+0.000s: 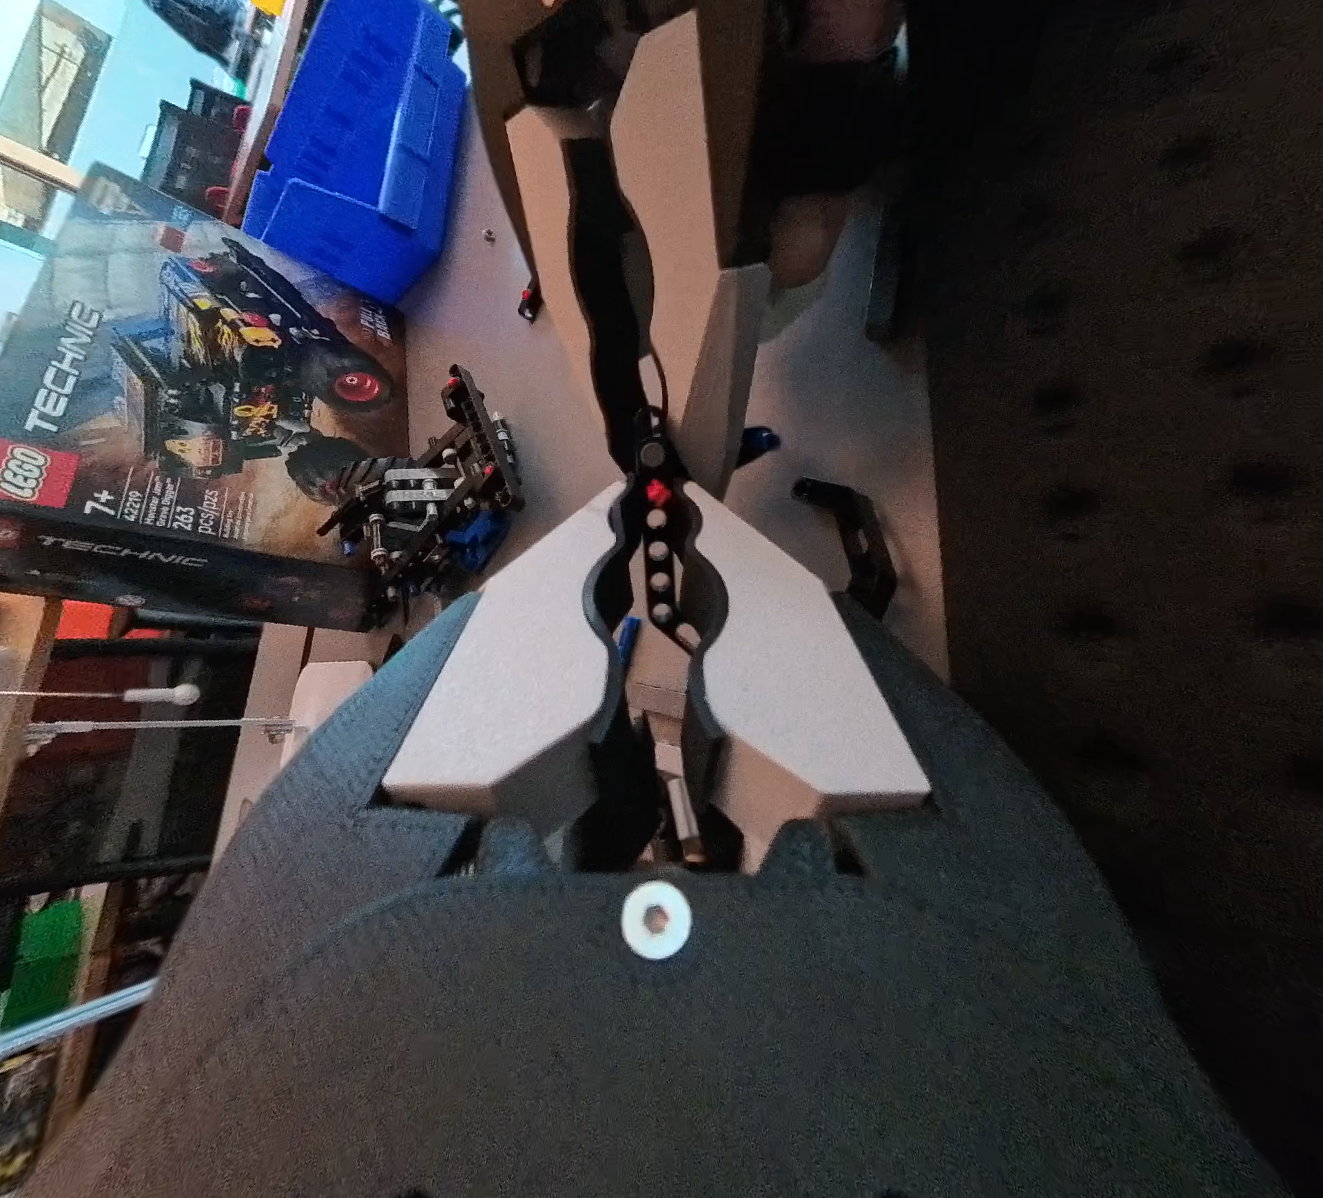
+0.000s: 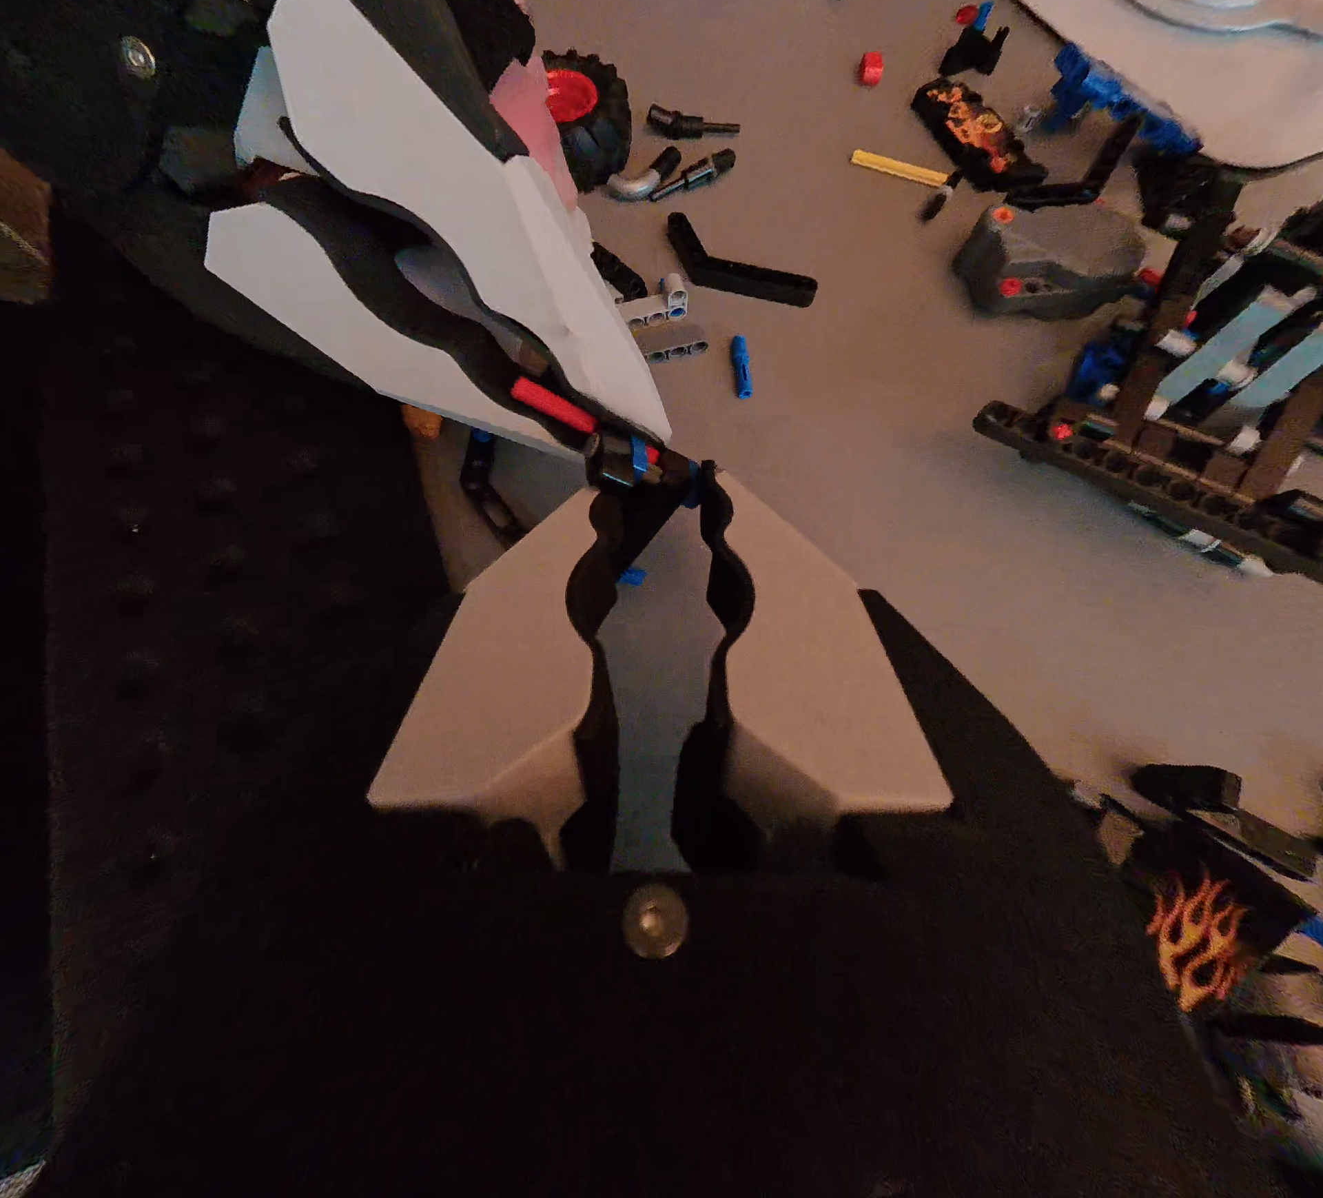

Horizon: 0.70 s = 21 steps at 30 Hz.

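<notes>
In the left wrist view, my left gripper (image 1: 655, 494) is shut on a black holed beam (image 1: 660, 565) with a red pin (image 1: 655, 492) at its tip. My right gripper (image 1: 655, 447) comes in from above, tip to tip with it, pinching a small piece with a grey round end (image 1: 651, 453). In the right wrist view, my right gripper (image 2: 655, 483) is shut on a small black part with blue pins (image 2: 630, 575). The left gripper (image 2: 630, 440) reaches in from the upper left with a red axle (image 2: 551, 406) between its pads. The two held parts touch at the fingertips.
A toy set box (image 1: 179, 390), a blue bin (image 1: 358, 139) and a partly built vehicle (image 1: 437, 490) lie to the left. On the grey table (image 2: 859, 519) are a red-hubbed wheel (image 2: 583, 111), a black angled beam (image 2: 737, 265), a blue pin (image 2: 741, 365), a grey block (image 2: 1045, 265) and a chassis frame (image 2: 1181, 433).
</notes>
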{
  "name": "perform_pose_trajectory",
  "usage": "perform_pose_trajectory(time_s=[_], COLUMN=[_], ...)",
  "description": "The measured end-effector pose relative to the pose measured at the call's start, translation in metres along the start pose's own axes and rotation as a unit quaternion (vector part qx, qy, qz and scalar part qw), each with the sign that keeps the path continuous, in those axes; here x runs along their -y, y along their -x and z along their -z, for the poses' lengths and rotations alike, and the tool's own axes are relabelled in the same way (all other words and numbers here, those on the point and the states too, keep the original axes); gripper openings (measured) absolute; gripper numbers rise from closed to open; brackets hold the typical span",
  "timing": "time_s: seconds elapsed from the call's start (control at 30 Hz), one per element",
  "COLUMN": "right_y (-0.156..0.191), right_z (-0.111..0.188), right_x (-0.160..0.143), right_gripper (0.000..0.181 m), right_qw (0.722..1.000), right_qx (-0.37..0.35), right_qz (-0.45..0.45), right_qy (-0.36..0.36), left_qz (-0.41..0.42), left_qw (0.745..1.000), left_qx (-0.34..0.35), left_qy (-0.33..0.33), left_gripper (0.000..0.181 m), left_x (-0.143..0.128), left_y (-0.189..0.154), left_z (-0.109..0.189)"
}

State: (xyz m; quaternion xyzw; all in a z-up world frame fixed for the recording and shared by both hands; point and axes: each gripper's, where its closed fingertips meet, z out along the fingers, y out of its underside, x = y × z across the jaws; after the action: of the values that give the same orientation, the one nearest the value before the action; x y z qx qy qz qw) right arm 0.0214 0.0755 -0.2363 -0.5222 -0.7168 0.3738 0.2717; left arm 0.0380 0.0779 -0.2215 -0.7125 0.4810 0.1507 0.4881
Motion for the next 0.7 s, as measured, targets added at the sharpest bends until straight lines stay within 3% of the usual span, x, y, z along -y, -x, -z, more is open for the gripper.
perform_pose_trajectory(time_s=[0.13, 0.2, 0.27, 0.33, 0.47, 0.7], right_y=[-0.005, -0.010, -0.016, -0.012, -0.009, -0.018], right_z=[-0.001, 0.000, -0.005, -0.001, -0.004, 0.009], right_x=[0.002, 0.000, -0.008, 0.002, -0.003, 0.010], right_gripper=[0.019, 0.007, 0.007, 0.007, 0.010, 0.009], right_qw=[1.000, 0.999, 0.997, 0.998, 0.996, 0.985], right_qx=[-0.005, -0.022, -0.051, -0.039, -0.039, -0.107], right_qz=[0.003, 0.028, 0.047, 0.043, 0.073, 0.136], right_qy=[-0.008, -0.003, 0.035, 0.004, 0.019, -0.016], left_qz=[0.031, 0.084, 0.067, 0.098, 0.037, 0.033], left_qw=[0.999, 0.994, 0.997, 0.993, 0.998, 0.998], left_qx=[-0.004, -0.020, -0.023, -0.023, -0.019, -0.023], left_qy=[-0.023, -0.062, -0.037, -0.069, -0.055, -0.053], left_gripper=[0.004, 0.008, 0.008, 0.007, 0.008, 0.008], left_x=[0.002, 0.012, -0.001, 0.008, 0.001, -0.005], left_y=[0.005, 0.010, 0.007, 0.014, 0.009, 0.010], left_z=[0.002, 0.008, -0.001, 0.009, 0.004, 0.001])
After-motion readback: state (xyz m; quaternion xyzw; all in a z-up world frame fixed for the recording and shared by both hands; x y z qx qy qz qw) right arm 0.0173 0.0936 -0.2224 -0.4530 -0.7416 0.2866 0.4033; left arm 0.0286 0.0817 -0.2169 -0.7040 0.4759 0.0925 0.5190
